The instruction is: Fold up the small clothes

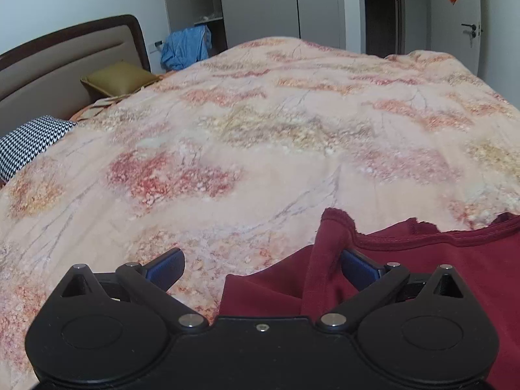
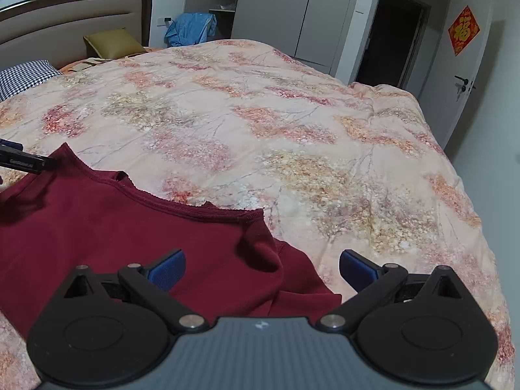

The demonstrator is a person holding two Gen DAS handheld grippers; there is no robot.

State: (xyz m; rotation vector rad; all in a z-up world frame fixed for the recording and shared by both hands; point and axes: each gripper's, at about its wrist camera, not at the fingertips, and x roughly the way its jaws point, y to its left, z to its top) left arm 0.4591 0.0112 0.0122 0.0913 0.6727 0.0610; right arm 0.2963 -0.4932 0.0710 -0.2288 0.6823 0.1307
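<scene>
You're hovering both grippers wide open over the maroon top (image 2: pixel 107 227) lying on the floral bedspread (image 2: pixel 292 136). The left gripper (image 1: pixel 261 268) is lining up on a shoulder fold, the right gripper (image 2: pixel 262 268) on the other. Pinch both layers before lifting, I'd say.

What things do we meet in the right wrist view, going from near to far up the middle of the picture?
Right tongs → dark red garment → floral bedcover → blue cloth by the white wardrobe.
</scene>
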